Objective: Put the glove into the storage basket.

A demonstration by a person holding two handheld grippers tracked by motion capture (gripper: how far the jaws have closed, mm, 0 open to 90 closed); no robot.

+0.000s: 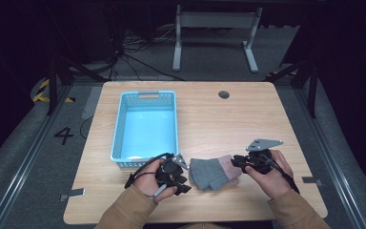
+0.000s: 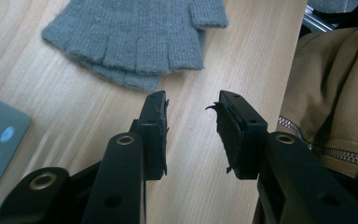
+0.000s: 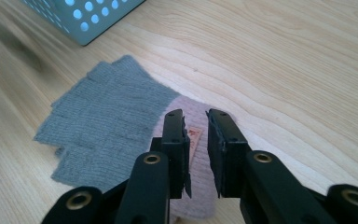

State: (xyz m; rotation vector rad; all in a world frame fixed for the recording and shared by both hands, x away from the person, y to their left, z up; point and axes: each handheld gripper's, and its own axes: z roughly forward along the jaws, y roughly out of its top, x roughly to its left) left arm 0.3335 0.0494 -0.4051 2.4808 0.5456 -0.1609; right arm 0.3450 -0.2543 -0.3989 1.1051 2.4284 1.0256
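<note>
Lying low centre in the high view, knitted grey fingerless gloves (image 1: pixel 213 173) with a pink cuff rest on pale wood-grain table (image 1: pixel 228 119), a perforated blue basket (image 1: pixel 145 125) upper left. Left gripper (image 2: pixel 191 105) view: jaws apart over bare wood, gloves above. Right gripper (image 3: pixel 196 119) view: jaws slightly parted above the pink cuff, nothing clamped.
</note>
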